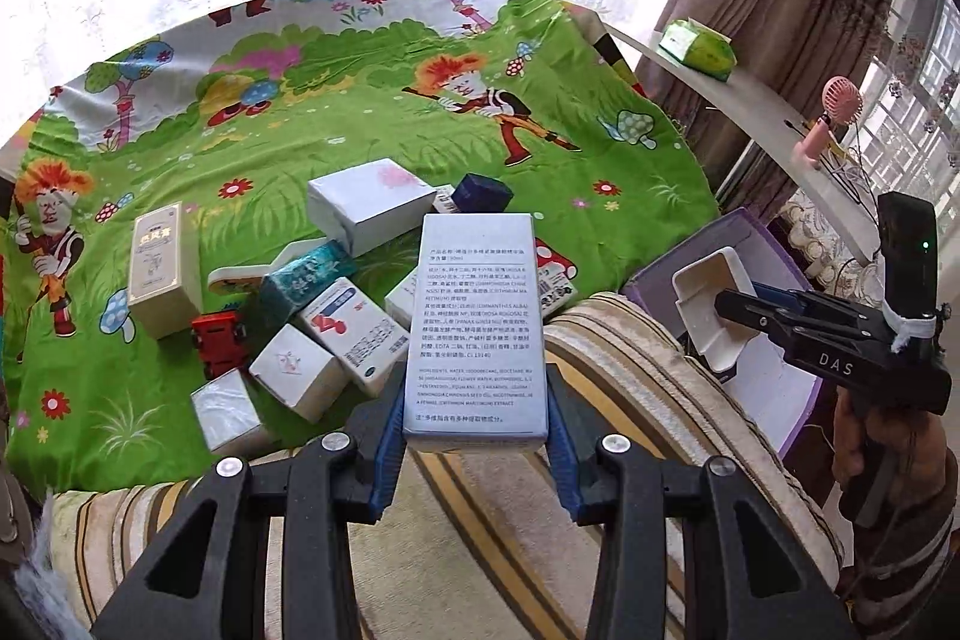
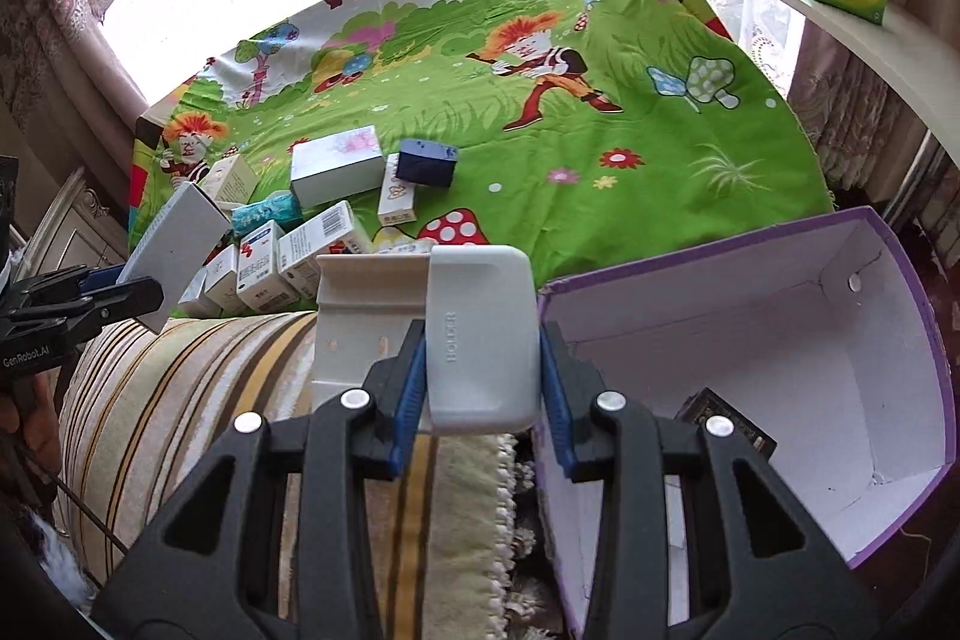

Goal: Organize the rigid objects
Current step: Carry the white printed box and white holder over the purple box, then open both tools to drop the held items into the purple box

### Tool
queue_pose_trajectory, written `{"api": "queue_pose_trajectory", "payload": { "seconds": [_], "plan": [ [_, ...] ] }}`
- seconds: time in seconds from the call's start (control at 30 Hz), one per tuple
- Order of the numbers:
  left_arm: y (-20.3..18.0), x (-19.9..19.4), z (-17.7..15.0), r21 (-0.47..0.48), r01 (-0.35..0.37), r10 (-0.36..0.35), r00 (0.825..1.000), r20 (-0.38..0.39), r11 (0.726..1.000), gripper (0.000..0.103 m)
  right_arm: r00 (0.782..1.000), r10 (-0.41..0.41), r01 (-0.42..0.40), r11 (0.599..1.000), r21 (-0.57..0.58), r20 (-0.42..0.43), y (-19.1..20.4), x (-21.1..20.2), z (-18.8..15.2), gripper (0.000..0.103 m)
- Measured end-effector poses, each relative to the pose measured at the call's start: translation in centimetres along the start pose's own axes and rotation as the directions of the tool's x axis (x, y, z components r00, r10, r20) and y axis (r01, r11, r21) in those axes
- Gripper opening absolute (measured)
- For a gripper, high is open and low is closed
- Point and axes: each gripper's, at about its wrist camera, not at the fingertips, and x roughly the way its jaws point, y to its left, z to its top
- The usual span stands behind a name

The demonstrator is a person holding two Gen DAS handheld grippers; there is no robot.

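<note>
My left gripper (image 1: 476,430) is shut on a tall pale blue-grey carton (image 1: 477,328) with printed text, held above the striped cushion edge; the carton also shows in the right wrist view (image 2: 177,250). My right gripper (image 2: 483,400) is shut on a white plastic holder (image 2: 480,340), held left of the purple-edged open box (image 2: 810,352). The holder also shows in the left wrist view (image 1: 714,316) over that box (image 1: 774,382). Several small cartons (image 1: 336,316) lie piled on the green cartoon cloth (image 1: 360,130), among them a red toy car (image 1: 219,340).
A dark small box (image 2: 723,421) lies inside the purple-edged box. A striped cushion (image 2: 198,388) runs along the near edge. A white shelf (image 1: 750,100) at right holds a green tissue pack (image 1: 699,49) and a pink fan (image 1: 825,118). Curtains and windows stand behind.
</note>
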Motion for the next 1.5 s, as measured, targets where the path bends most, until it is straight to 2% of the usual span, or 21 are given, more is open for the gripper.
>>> {"api": "queue_pose_trajectory", "payload": {
  "seconds": [0.2, 0.47, 0.83, 1.1, 1.27, 1.4, 1.5],
  "plan": [
    [-5.4, 2.2, 1.6, 0.081, 0.078, -0.075, 0.997, -0.028, 0.994, 0.042, 0.994, -0.103, 0.101, 0.988, 0.116, 0.018, -6.2, -1.4, -0.8, 0.040],
    [-11.1, 5.7, 2.8, 0.148, 0.153, -0.140, 0.986, -0.094, 0.977, 0.042, 0.971, -0.238, 0.227, 0.949, 0.221, 0.023, -12.1, -2.3, -1.5, 0.040],
    [-17.0, 10.1, 3.7, 0.240, 0.181, -0.146, 0.977, -0.157, 0.954, 0.042, 0.956, -0.293, 0.279, 0.918, 0.282, 0.008, -16.0, -1.6, -1.5, 0.040],
    [-17.1, 11.7, 3.6, 0.225, 0.174, -0.131, 0.972, -0.196, 0.959, 0.045, 0.955, -0.297, 0.283, 0.915, 0.287, 0.004, -17.0, -0.6, -0.8, 0.040],
    [-16.2, 11.3, 3.7, 0.197, 0.168, -0.133, 0.974, -0.181, 0.966, 0.051, 0.956, -0.292, 0.281, 0.913, 0.296, -0.008, -17.4, 0.1, -0.7, 0.040],
    [-15.4, 10.9, 3.7, 0.172, 0.172, -0.142, 0.974, -0.175, 0.970, 0.051, 0.955, -0.295, 0.286, 0.913, 0.290, -0.013, -17.4, 0.4, -0.7, 0.059],
    [-14.6, 10.6, 3.6, 0.150, 0.175, -0.149, 0.974, -0.172, 0.973, 0.051, 0.955, -0.297, 0.291, 0.911, 0.290, -0.025, -17.5, 0.7, -0.9, 0.062]
  ]
}}
